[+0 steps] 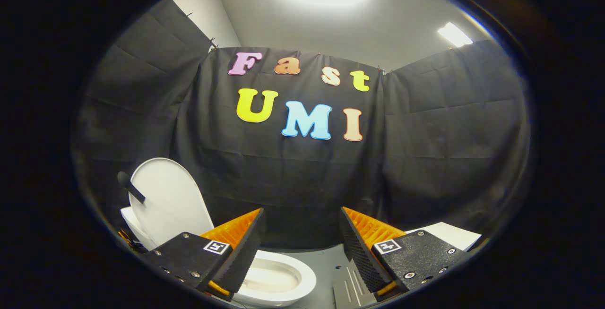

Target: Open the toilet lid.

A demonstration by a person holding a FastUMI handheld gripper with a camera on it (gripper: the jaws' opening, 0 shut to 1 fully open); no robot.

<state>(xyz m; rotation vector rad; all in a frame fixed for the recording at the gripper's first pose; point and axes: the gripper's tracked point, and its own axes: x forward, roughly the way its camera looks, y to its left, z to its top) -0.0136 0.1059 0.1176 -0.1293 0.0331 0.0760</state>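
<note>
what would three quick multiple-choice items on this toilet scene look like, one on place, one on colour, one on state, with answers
1. Where is the toilet lid relative to the gripper?
A. beyond the left finger
B. between the fingers
C. beyond the right finger

2. What colour are the finger backs?
A. blue
B. orange
C. green

3. What state is the lid in?
A. shut flat on the seat
C. lying on the floor
B. raised upright

Answers:
1. A, the white lid stands past the left finger.
2. B, orange ribbing shows behind the black pads.
3. B, it stands up behind the open bowl, and the gripper's fingers are spread apart, holding nothing.
</note>
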